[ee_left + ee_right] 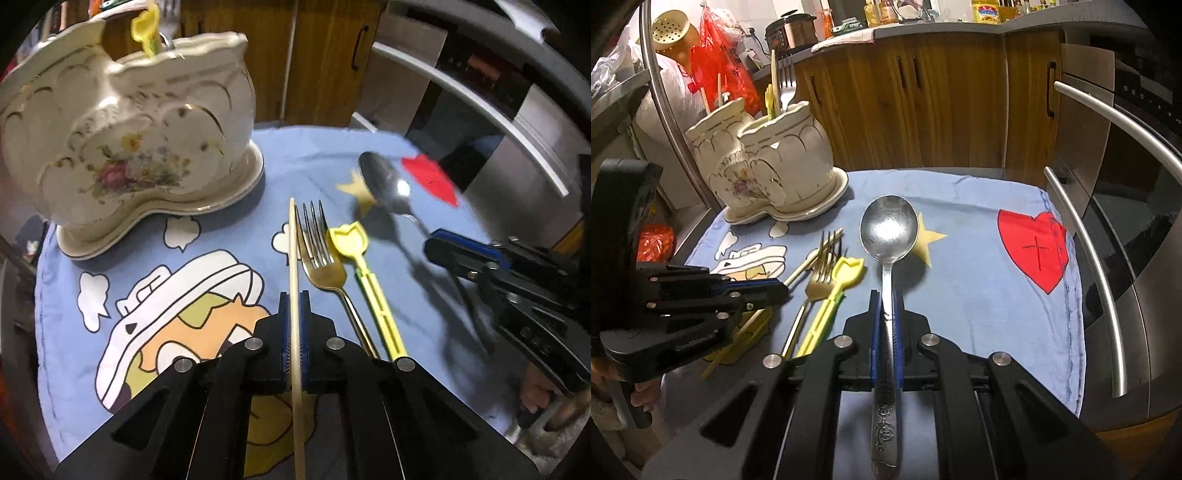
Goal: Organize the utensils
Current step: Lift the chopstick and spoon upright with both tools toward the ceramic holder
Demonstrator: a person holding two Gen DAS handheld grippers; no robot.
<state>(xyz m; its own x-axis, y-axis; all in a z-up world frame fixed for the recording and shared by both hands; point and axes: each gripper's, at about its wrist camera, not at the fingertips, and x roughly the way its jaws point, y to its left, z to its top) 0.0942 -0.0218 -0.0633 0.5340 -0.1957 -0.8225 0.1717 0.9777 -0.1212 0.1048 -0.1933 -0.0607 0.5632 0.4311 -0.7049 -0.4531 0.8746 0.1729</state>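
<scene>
Here, the left gripper (294,306) reaches level over the cartoon-printed cloth (229,173), clamped on a wooden chopstick (294,258), while the right gripper (885,306) pinches a steel spoon (888,229) by its embossed handle. A gold fork (325,258) and yellow scoop (351,243) lie just beside the chopstick at two o'clock. The ceramic holder (129,147) stands at ten o'clock, with no legible writing visible.

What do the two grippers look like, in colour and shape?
Both the left gripper and the right gripper are black, angular frames with triangular cut-outs and round silver pins at the joints. Their fingers carry blue pads on the inner faces. No cables or sleeves are visible.
</scene>
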